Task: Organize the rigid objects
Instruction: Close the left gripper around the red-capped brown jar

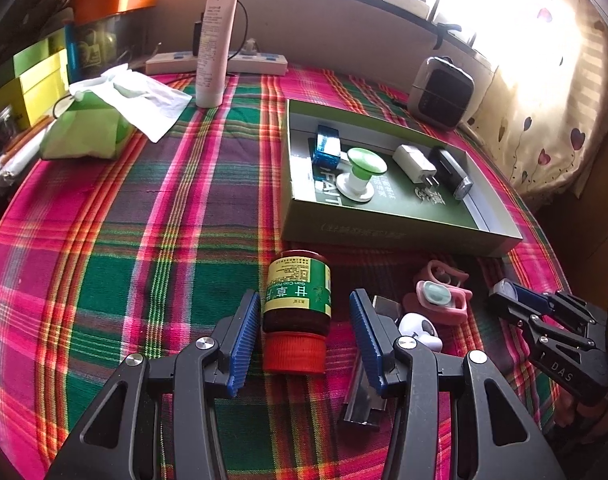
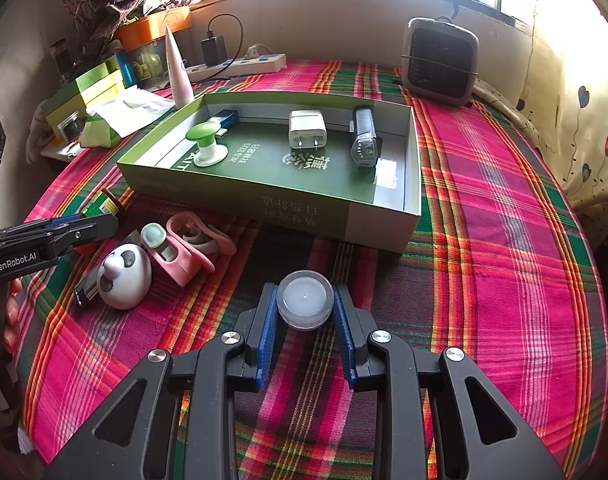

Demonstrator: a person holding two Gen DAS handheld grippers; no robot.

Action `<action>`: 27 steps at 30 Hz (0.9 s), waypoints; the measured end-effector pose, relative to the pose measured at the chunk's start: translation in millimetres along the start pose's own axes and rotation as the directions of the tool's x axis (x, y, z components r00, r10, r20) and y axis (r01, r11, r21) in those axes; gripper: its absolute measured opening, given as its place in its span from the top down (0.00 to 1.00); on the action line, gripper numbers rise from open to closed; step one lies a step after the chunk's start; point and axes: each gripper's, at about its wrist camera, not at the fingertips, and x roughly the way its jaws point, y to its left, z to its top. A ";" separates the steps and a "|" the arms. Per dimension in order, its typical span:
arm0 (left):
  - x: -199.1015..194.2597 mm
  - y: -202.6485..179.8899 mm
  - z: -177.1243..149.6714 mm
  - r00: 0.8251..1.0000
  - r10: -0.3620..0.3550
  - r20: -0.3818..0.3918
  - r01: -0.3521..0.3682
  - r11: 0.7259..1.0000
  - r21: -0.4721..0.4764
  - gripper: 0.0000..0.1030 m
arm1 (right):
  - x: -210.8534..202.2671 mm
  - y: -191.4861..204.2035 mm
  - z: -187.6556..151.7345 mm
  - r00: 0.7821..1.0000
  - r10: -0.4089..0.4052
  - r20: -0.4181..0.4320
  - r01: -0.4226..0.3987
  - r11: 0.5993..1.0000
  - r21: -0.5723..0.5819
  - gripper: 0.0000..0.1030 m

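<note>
Small clear round jar (image 2: 304, 306) sits low centre of the right wrist view, clamped between the right gripper (image 2: 305, 316) pads, just below the green box (image 2: 384, 220); left gripper (image 1: 304, 344) spread wide, straddling the untouched brown bottle (image 1: 297, 304)

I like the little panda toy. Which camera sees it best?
The right wrist view: there the panda toy shows whole, ears, eyes and nose, lying beside the pink holder. In the left wrist view the panda toy is half hidden behind the left tool.
</note>
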 end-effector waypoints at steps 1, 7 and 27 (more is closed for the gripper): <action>-0.3 0.3 -0.2 1.000 0.003 0.001 -0.003 1.000 -0.001 0.56 | 0.0 0.0 0.0 1.000 0.000 0.000 0.000 1.000 0.000 0.72; -0.9 1.2 -0.7 1.000 0.014 0.005 -0.014 1.000 0.000 0.60 | 0.1 0.5 -0.1 1.000 -0.003 -0.001 0.003 1.000 -0.003 0.72; -1.8 3.2 -1.4 0.999 0.037 0.015 -0.037 0.999 -0.003 0.70 | 0.2 0.8 0.0 1.000 -0.004 -0.001 0.004 1.000 -0.004 0.72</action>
